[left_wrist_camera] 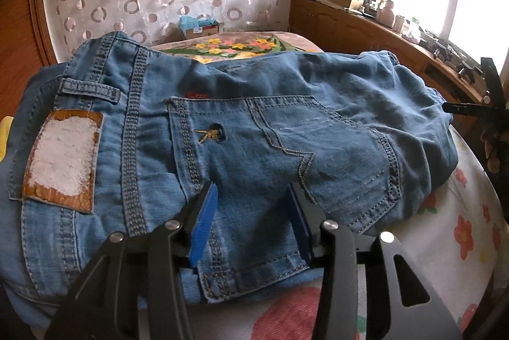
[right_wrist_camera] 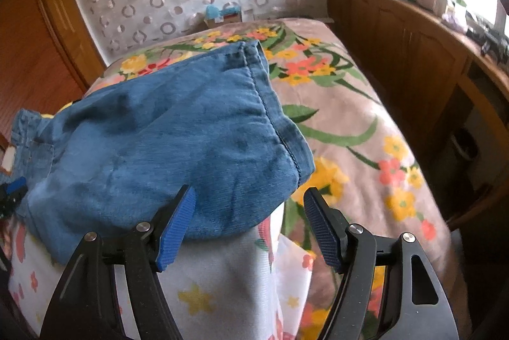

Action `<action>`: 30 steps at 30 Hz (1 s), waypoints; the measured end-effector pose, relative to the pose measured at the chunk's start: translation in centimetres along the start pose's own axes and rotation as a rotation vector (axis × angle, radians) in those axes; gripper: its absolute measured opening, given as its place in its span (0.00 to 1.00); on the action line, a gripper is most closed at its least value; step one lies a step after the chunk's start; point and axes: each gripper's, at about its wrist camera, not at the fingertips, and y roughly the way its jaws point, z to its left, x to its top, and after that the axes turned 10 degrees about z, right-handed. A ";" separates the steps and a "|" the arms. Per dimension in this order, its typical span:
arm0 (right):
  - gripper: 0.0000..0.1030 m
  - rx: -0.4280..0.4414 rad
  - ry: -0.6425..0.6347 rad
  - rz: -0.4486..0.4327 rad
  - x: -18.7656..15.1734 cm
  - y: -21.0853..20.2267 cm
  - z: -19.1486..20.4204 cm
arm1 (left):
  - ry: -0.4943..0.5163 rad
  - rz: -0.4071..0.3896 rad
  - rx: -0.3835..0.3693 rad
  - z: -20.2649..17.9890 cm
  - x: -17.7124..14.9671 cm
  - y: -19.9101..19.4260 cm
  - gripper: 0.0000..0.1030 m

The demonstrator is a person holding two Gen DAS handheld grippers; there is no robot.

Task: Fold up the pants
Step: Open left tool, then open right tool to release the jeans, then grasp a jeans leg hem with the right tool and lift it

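The blue jeans [left_wrist_camera: 241,130] lie bunched on the flowery bed [right_wrist_camera: 366,123]. They look soft, floppy, a bit heavy. Left gripper [left_wrist_camera: 254,212] and right gripper [right_wrist_camera: 249,225] are both open, holding nothing; grab thick hems or the waistband [left_wrist_camera: 82,91]

Blue denim pants [left_wrist_camera: 254,130], folded, back pocket up

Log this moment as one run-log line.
folded blue denim pants on floral bedsheet | left gripper open over back pocket | right gripper open at leg end
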 end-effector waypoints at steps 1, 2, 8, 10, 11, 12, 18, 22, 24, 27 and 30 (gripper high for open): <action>0.70 0.008 0.010 0.006 0.1 0.2 -0.3 | 0.003 0.000 0.003 0.0 0.0 0.0 0.43; 0.70 0.016 0.016 0.011 0.2 0.3 -0.4 | 0.004 0.001 0.005 0.0 0.0 0.0 0.43; 0.70 0.051 0.053 0.024 0.6 1.1 -1.0 | 0.010 -0.001 0.014 -0.1 -0.1 0.0 0.43; 0.68 0.046 0.052 0.018 0.7 0.9 -0.9 | 0.007 -0.002 0.012 -0.1 0.0 0.1 0.43; 0.60 0.040 0.052 0.007 0.7 0.7 -0.9 | 0.008 -0.003 0.014 -0.1 0.0 0.0 0.43; 0.58 0.037 0.051 -0.007 0.8 0.4 -0.9 | 0.009 -0.004 0.015 -0.2 0.0 0.0 0.43; 0.08 0.025 0.019 -0.025 1.5 -0.4 -0.3 | -0.008 -0.013 0.004 0.0 -0.5 -1.0 0.43; 0.04 0.008 -0.010 -0.042 1.6 -0.9 0.4 | -0.040 -0.041 0.001 0.6 -1.2 -2.5 0.43; 0.04 -0.003 -0.018 -0.050 1.7 -1.1 0.7 | -0.067 -0.063 0.005 1.4 -1.6 -3.6 0.43; 0.04 0.003 -0.002 -0.038 1.8 -0.6 0.5 | -0.104 -0.103 0.039 3.0 -2.3 -5.7 0.43; 0.25 -0.010 0.006 -0.025 2.0 0.0 0.3 | -0.143 -0.133 0.086 4.9 -2.9 -7.4 0.43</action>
